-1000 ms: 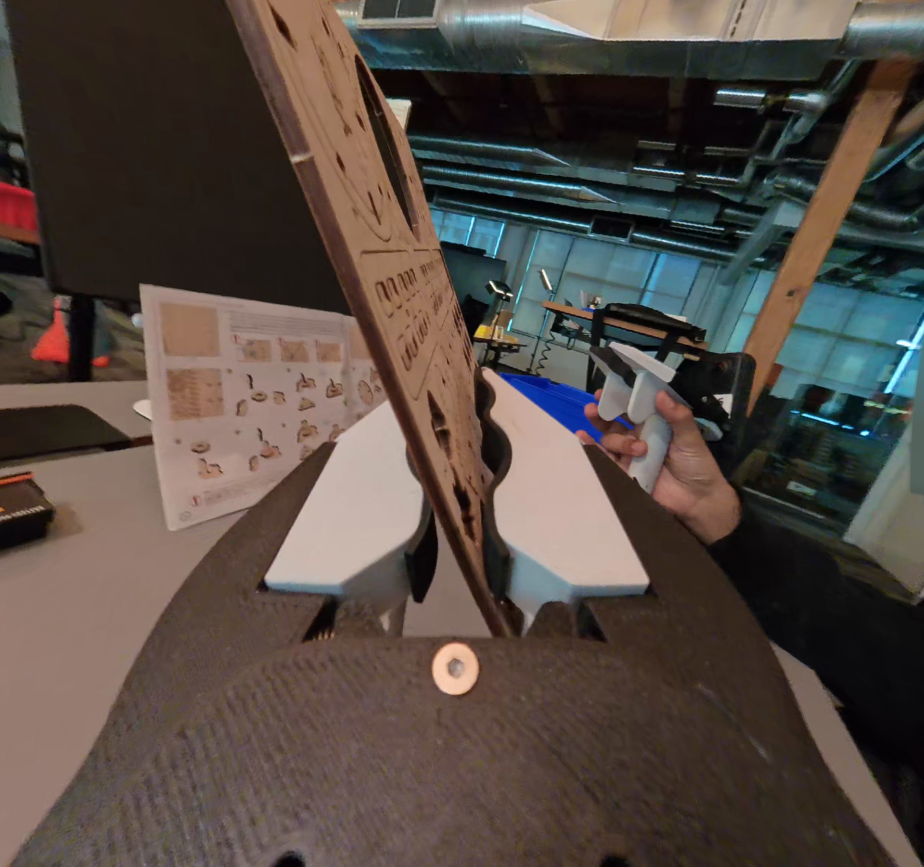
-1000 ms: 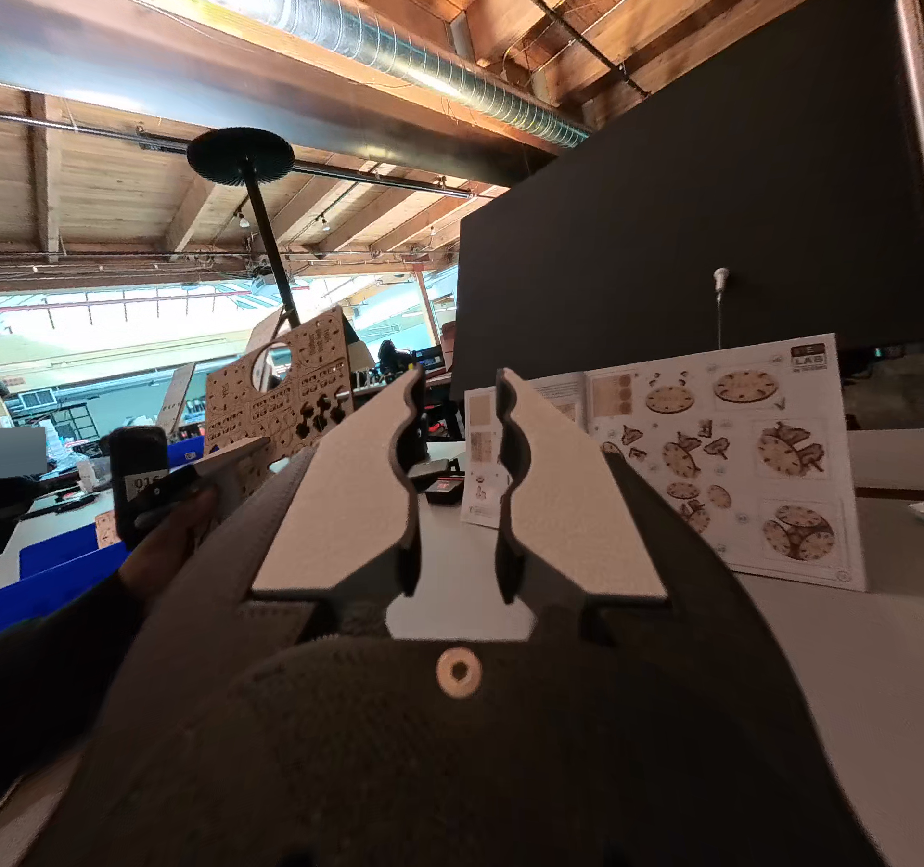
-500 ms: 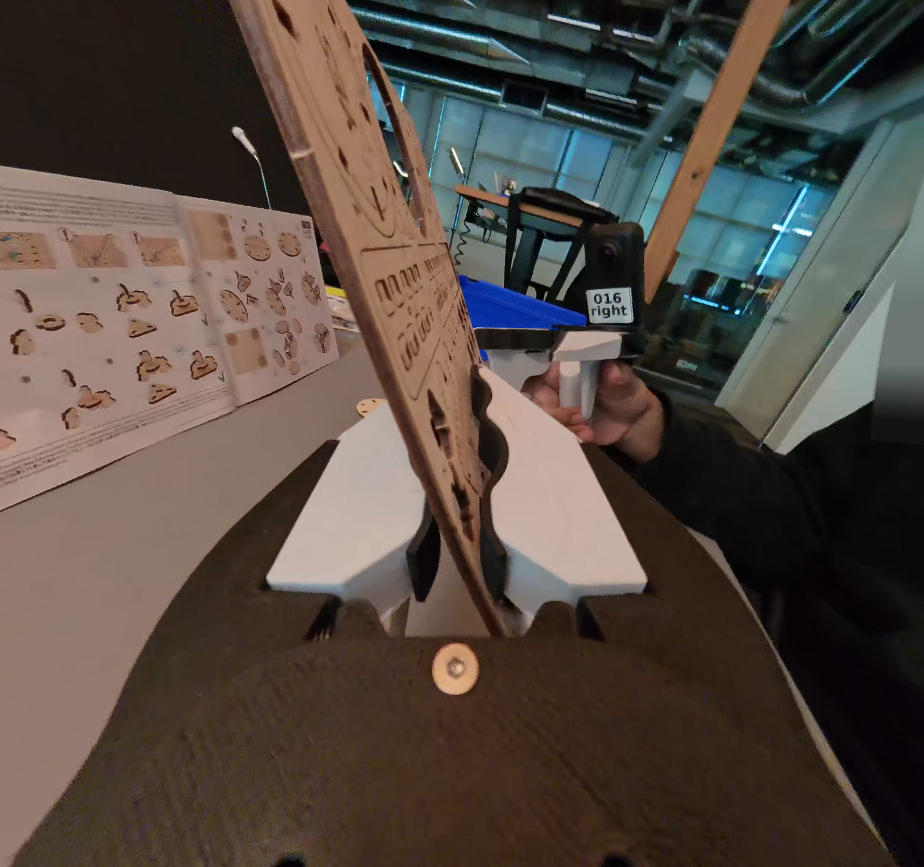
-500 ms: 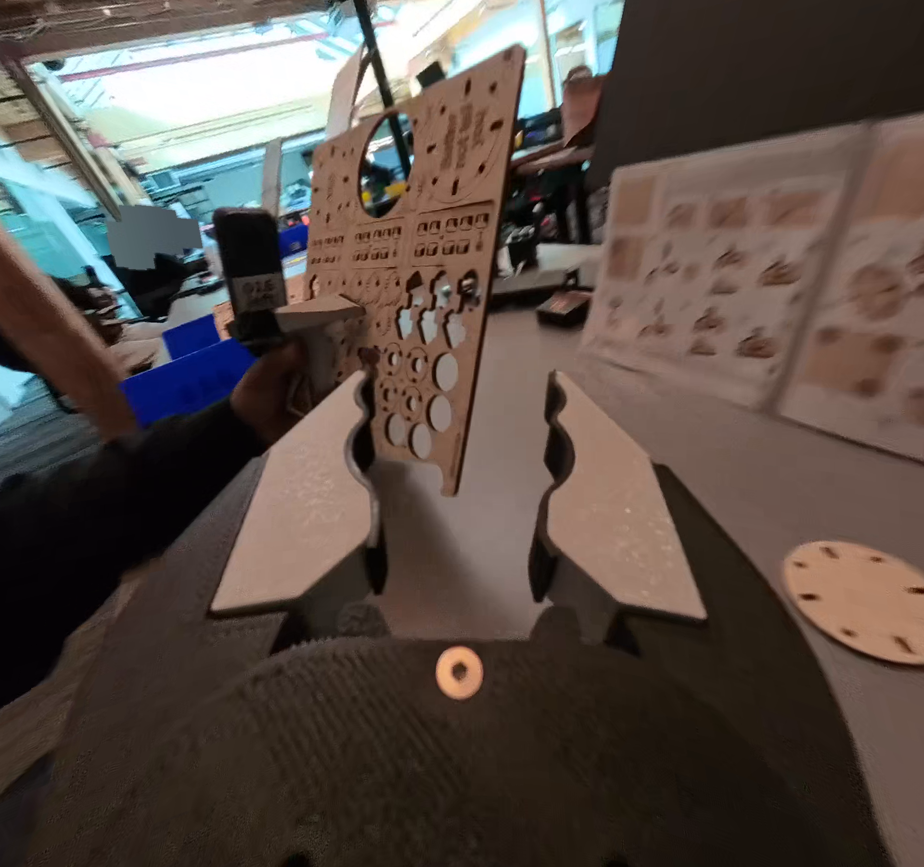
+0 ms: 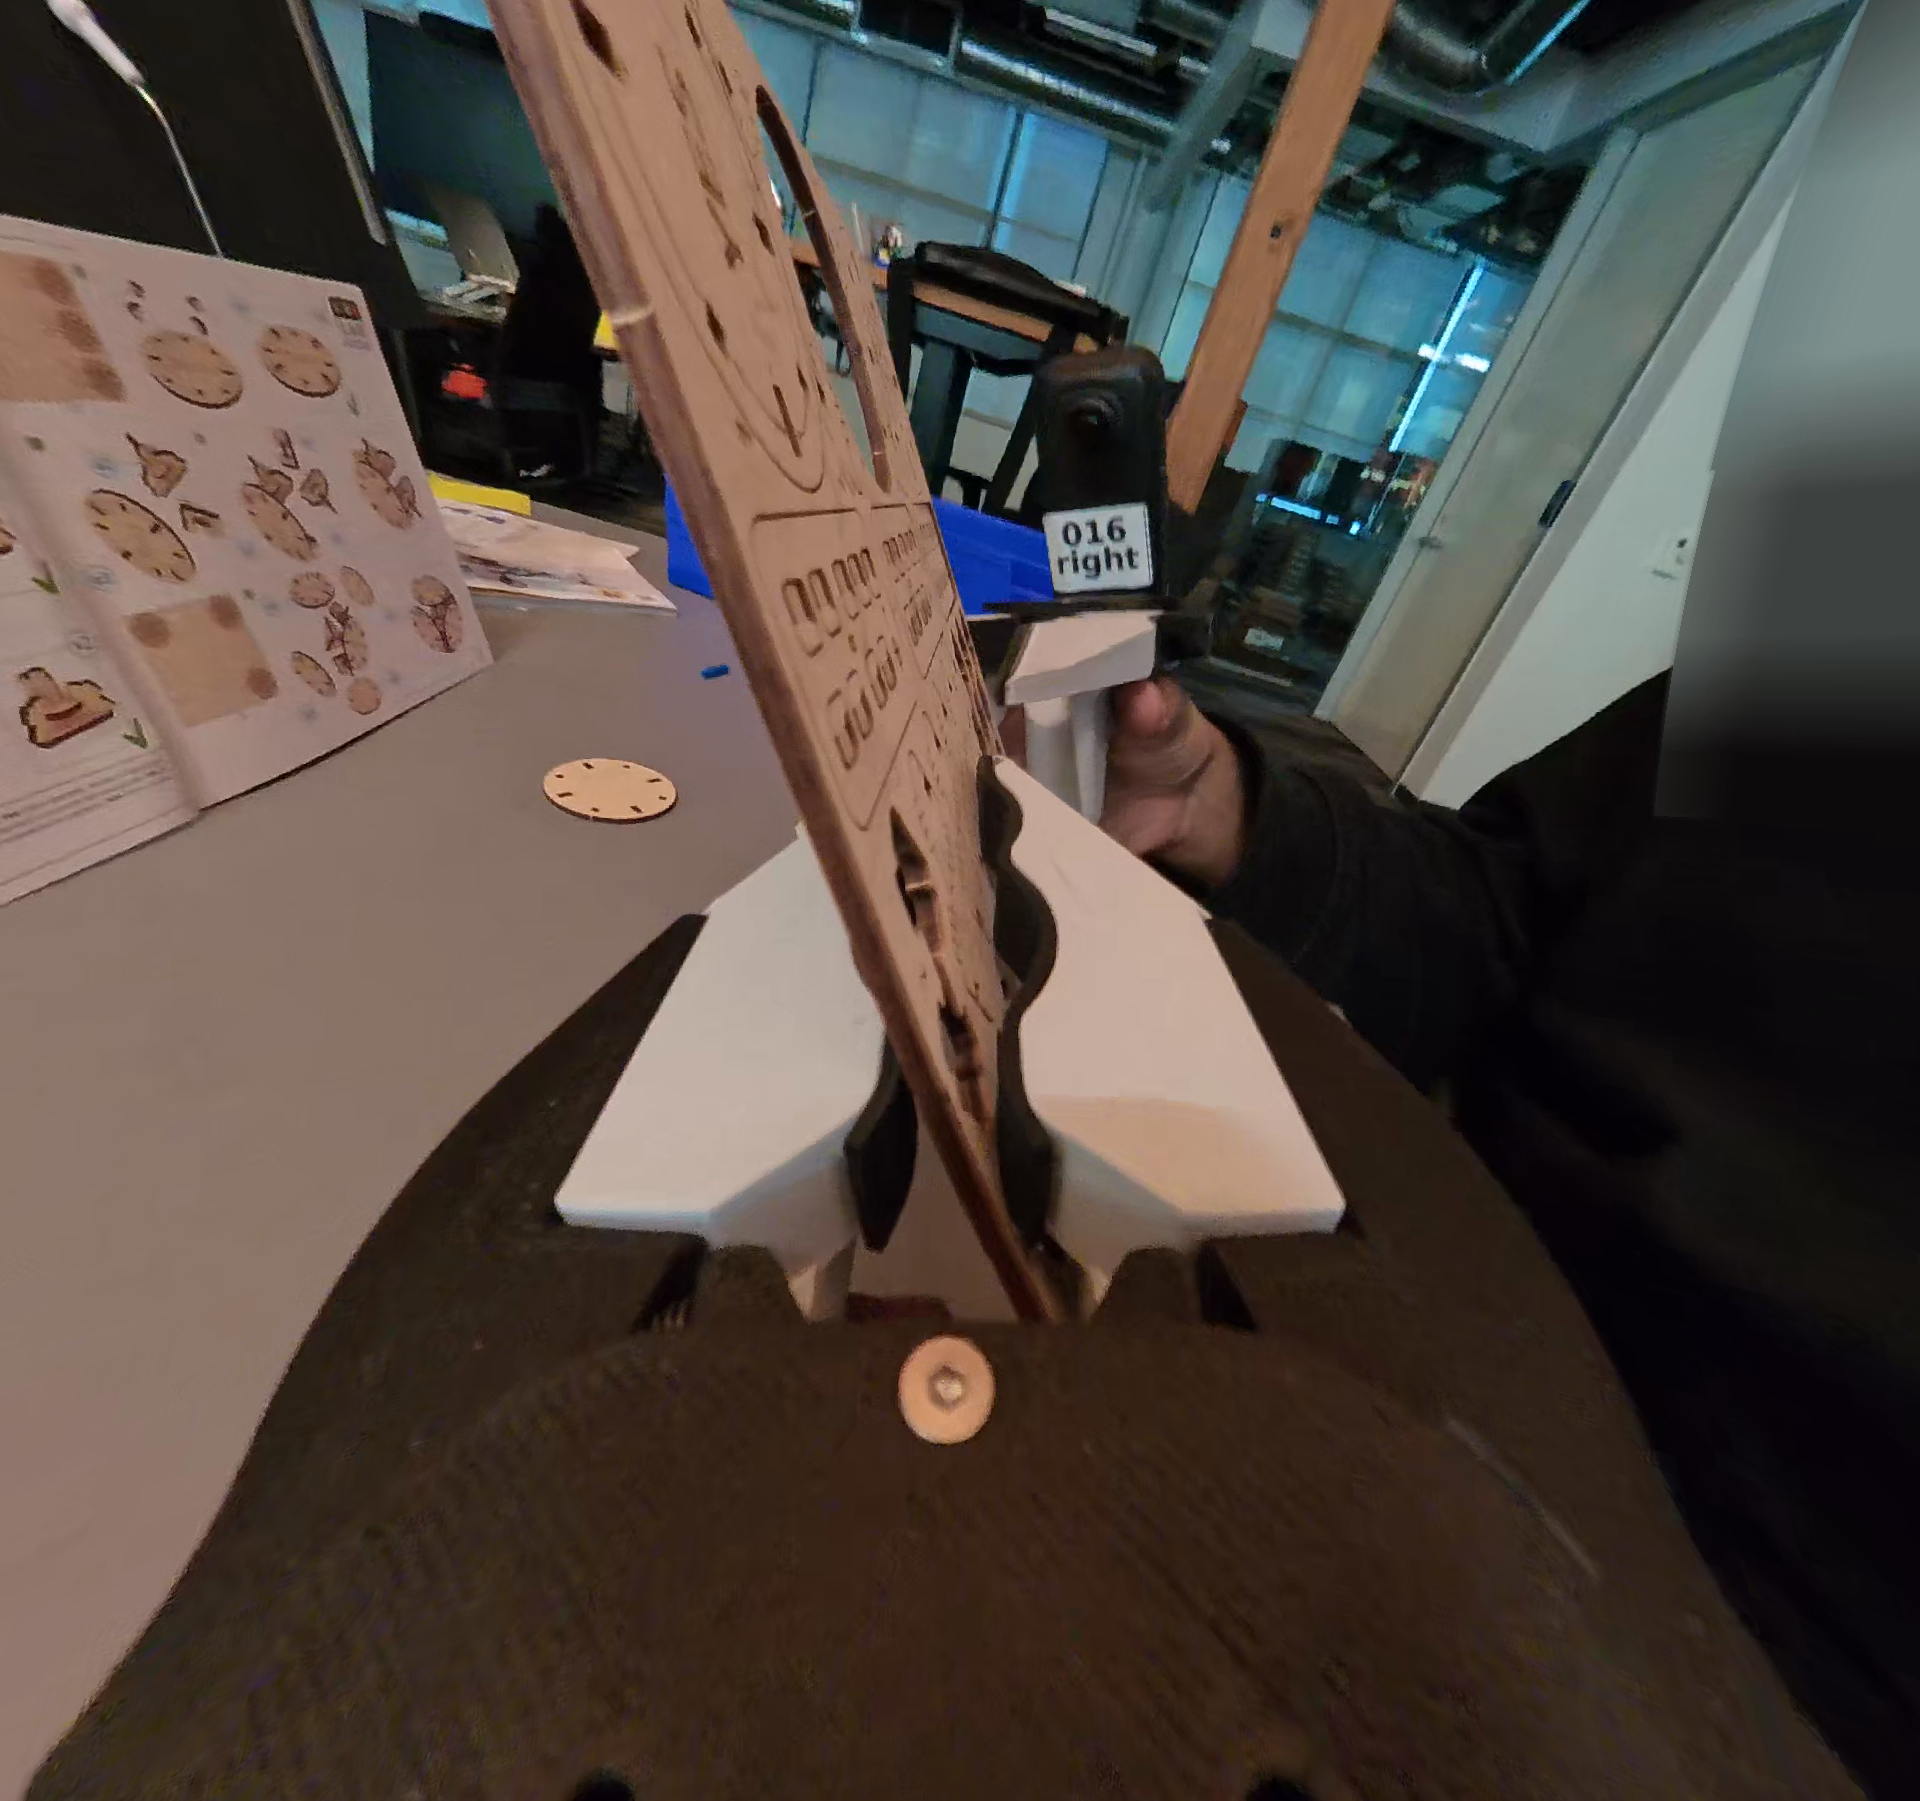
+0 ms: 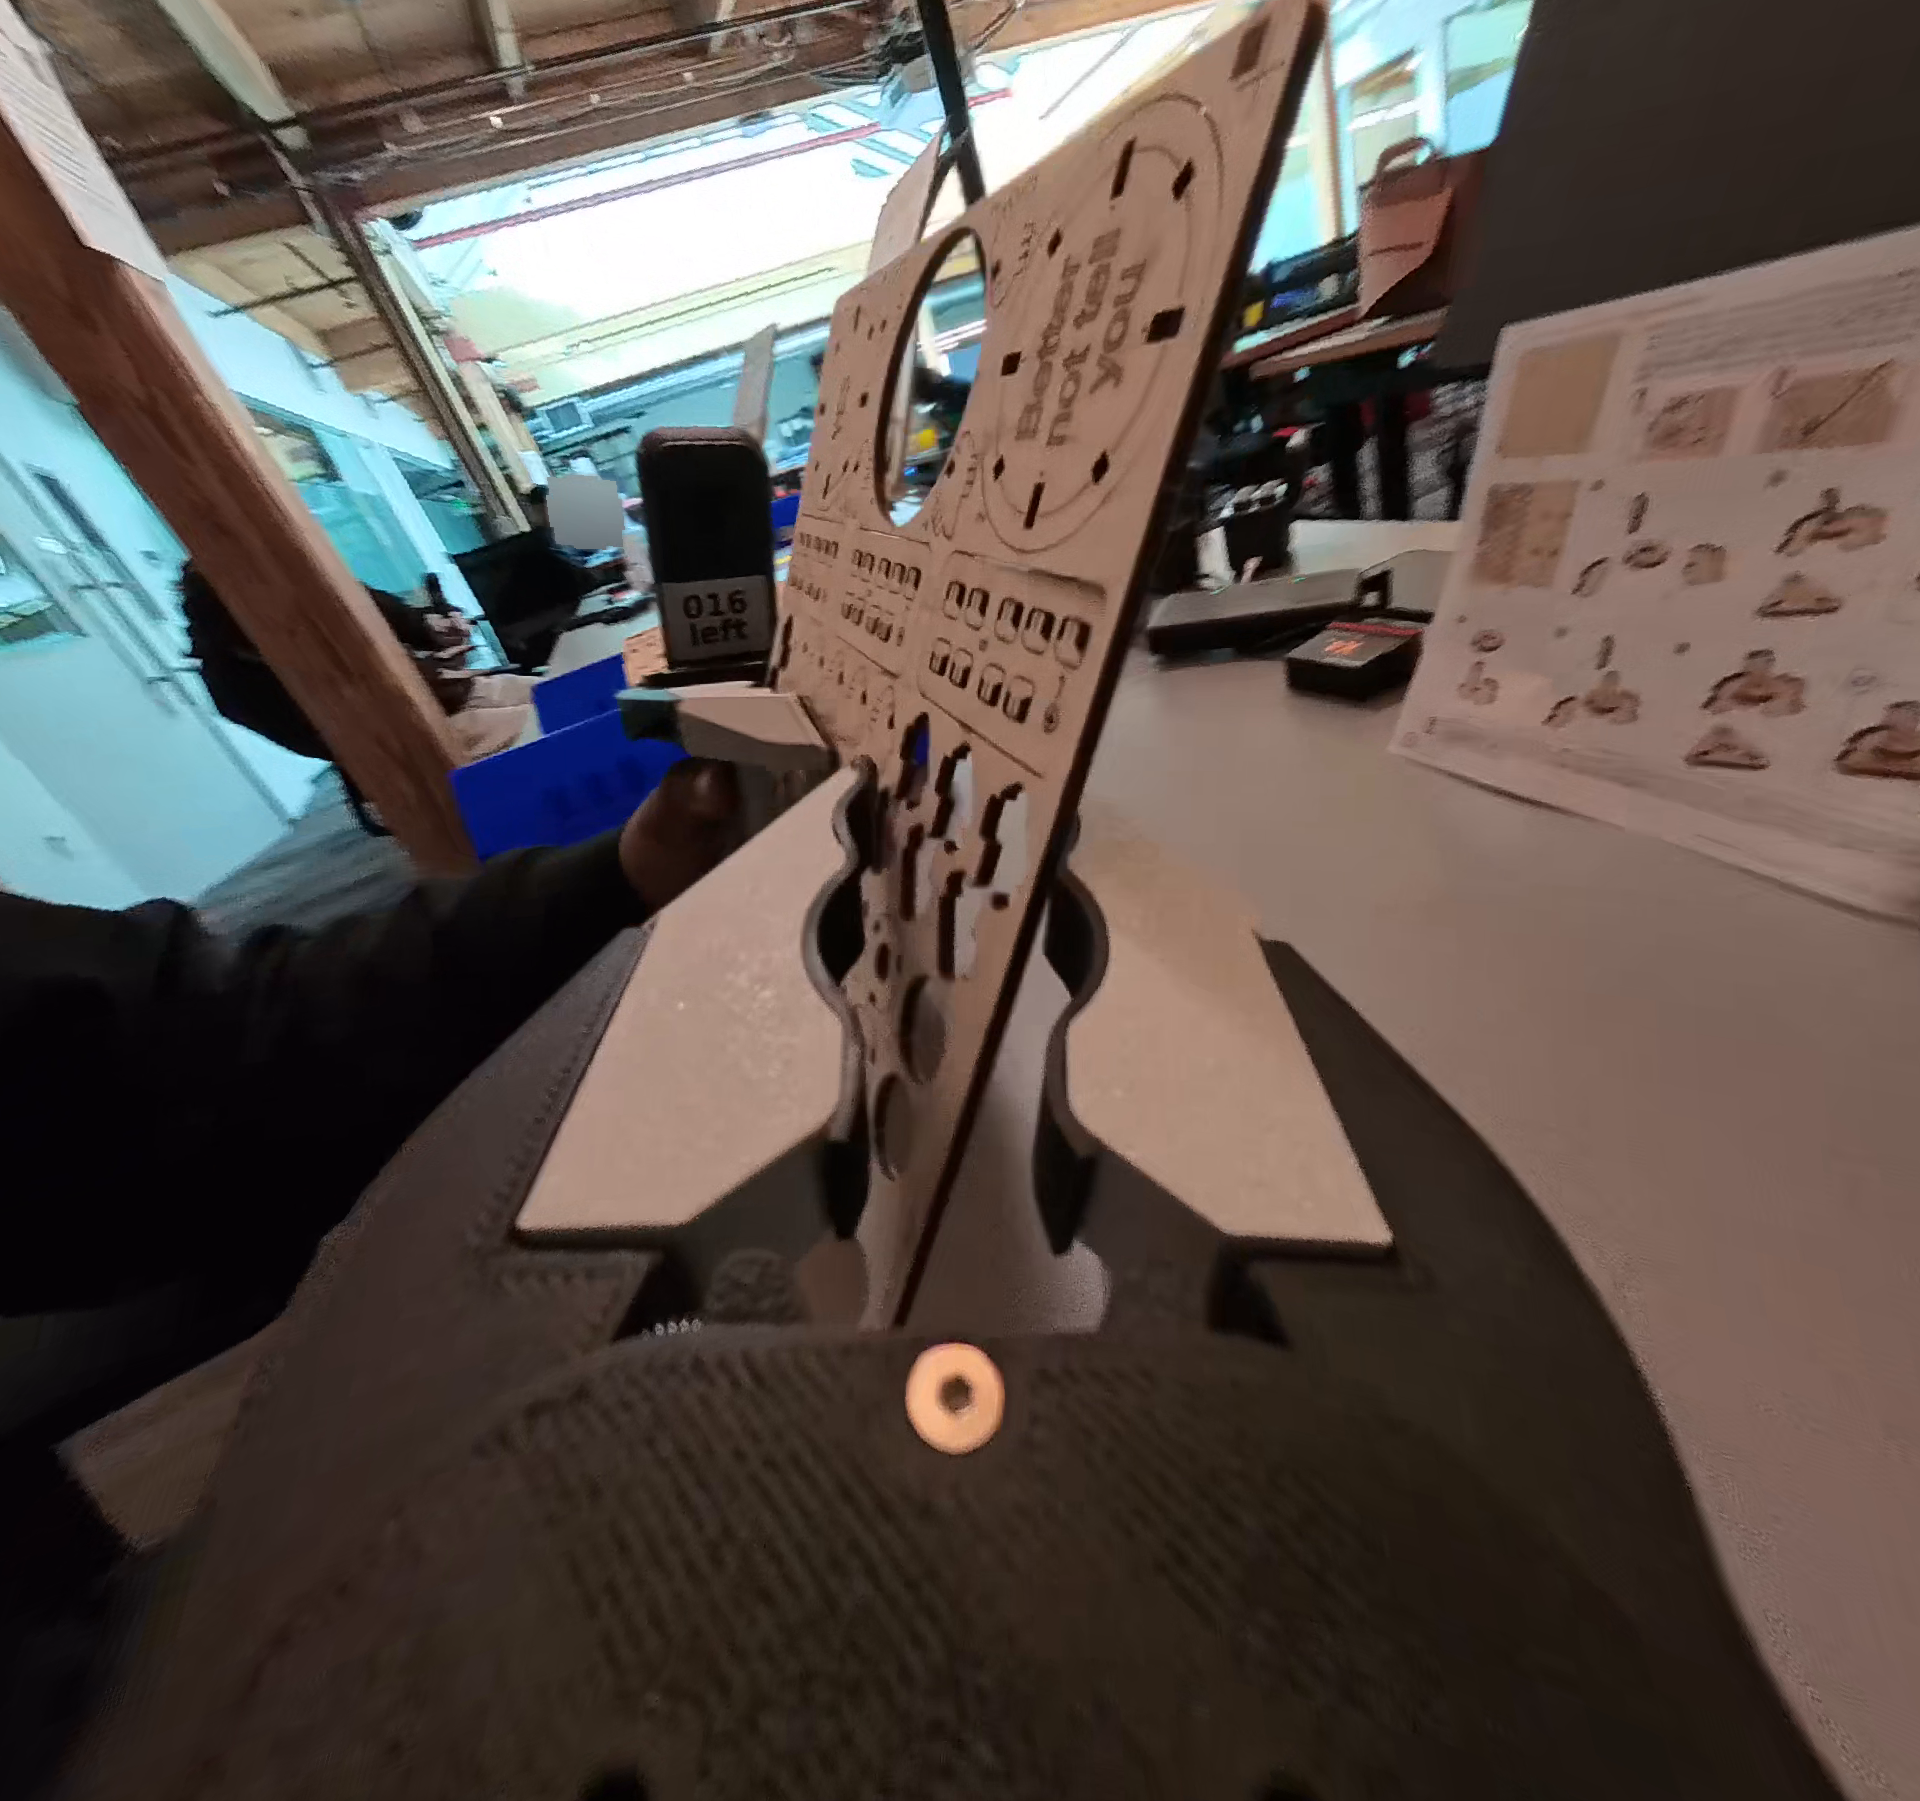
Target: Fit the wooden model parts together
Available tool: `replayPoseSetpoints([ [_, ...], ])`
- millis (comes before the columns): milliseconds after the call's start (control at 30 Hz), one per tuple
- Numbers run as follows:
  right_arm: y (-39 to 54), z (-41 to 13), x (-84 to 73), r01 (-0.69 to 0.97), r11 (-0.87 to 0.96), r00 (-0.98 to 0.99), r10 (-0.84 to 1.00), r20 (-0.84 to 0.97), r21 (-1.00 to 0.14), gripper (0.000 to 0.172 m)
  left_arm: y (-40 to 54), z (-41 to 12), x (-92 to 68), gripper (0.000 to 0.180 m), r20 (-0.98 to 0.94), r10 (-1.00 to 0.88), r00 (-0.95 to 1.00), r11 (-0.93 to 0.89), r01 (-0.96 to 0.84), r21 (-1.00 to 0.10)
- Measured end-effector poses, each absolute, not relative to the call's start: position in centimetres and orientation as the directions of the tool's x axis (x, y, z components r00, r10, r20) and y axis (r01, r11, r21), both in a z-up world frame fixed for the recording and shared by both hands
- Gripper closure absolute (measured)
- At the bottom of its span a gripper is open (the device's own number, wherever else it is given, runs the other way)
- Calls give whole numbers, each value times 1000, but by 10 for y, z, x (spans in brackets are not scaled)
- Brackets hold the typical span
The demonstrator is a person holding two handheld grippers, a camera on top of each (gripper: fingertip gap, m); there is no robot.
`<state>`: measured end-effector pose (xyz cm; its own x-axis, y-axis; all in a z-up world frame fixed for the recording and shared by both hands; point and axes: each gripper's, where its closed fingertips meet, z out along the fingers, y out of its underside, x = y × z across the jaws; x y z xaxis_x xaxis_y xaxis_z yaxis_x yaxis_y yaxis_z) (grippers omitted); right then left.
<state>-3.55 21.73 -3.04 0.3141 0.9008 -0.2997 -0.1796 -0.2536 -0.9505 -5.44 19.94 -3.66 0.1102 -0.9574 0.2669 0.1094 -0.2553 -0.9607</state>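
The wooden cut-out sheet point(image 6: 1039, 463) is up off the table, standing almost on edge and leaning a little, its long side running up and away from both sets of fingers, lower edge sunk deep in each grip. The left gripper point(image 5: 951, 1003) has it pinched hard: dark pads tight on both faces of the board, hardly any daylight between them. The right gripper point(image 6: 951, 982) comes at the same lower edge from the other side; the board sits between its white fingers point(image 6: 1174, 1055), but they stand wider, and there's a visible gap at the right-hand pad, so that one isn't clamped. Both hands are low, about level, tools angled upward, facing one another across the sheet; the right hand point(image 5: 1174, 785) is just beyond the board in the left view. Down on the grey table point(image 5: 312, 972) a small wooden disc point(image 5: 610, 790) lies flat, well apart to the left, with the open instruction booklet point(image 5: 208, 525) propped behind it.
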Motion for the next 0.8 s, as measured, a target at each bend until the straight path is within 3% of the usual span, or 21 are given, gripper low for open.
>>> replayPoseSetpoints([
  [100, 213, -34, -40, -182, -326, 256, 895, -364, -928, 135, 195, -42, -48, 176, 231, -966, 114, -224, 73, -972],
  [167, 216, -34, -38, -196, -328, 264, 890, -372, -924, 147, 194, -41, -46, 177, 227, -967, 116, -220, 76, -973],
  [267, 213, -31, -37, -213, -369, 215, 886, -412, -905, 153, 194, -41, -46, 177, 228, -966, 118, -221, 75, -972],
  [433, 215, -36, -38, -189, -378, 234, 879, -416, -906, 147, 195, -42, -46, 177, 223, -966, 132, -216, 64, -974],
  [800, 216, -36, -37, -166, -382, 202, 889, -410, -909, 156, 197, -42, -46, 177, 222, -959, 176, -213, 68, -975],
])
